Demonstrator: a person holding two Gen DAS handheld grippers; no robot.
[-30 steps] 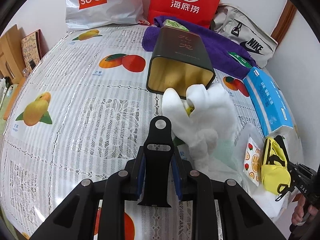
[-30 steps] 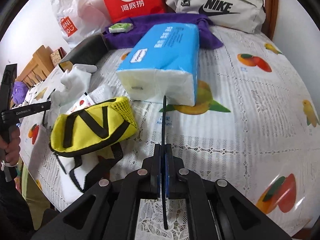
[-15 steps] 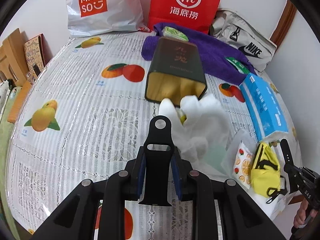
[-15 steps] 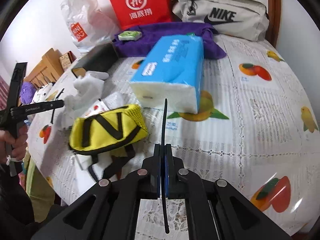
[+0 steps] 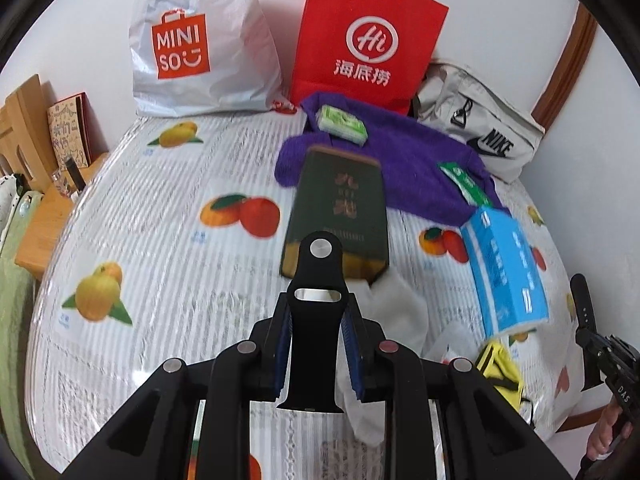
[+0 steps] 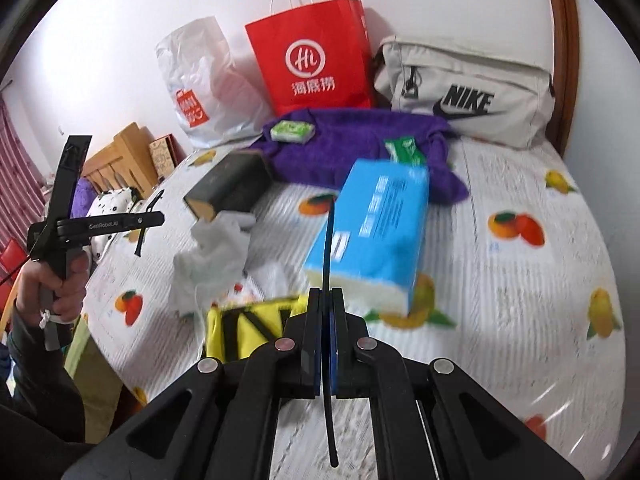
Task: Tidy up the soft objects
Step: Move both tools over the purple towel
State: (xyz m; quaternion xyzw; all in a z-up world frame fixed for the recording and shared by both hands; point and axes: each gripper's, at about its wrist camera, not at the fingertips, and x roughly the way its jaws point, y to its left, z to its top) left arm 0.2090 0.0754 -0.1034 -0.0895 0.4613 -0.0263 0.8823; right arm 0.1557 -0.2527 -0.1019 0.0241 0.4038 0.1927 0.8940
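Observation:
My left gripper [image 5: 319, 308] is shut on a black watch strap [image 5: 316, 344], whose broad face is toward the camera. My right gripper [image 6: 326, 294] is shut on a second black strap [image 6: 329, 240], seen edge-on as a thin line. Both hang above the fruit-print tablecloth [image 5: 160, 240]. Below them lie a crumpled white cloth [image 5: 396, 312] [image 6: 216, 252], a yellow mesh pouch [image 6: 248, 332] [image 5: 500, 364], a blue tissue pack [image 6: 376, 232] [image 5: 504, 268] and a purple towel [image 5: 400, 160] [image 6: 348, 144]. In the right wrist view a hand holds the left gripper [image 6: 144, 220] at the left.
A dark green tin box [image 5: 340, 208] lies on its side with its open end toward the white cloth. A red paper bag [image 5: 364, 40], a Miniso plastic bag [image 5: 192, 48] and a grey Nike bag [image 6: 464, 92] line the wall. Small green packets [image 5: 340, 124] rest on the towel.
Both grippers have risen away from the table, so everything on it looks smaller and lower. Each still grips its black strap. The objects on the table have not moved.

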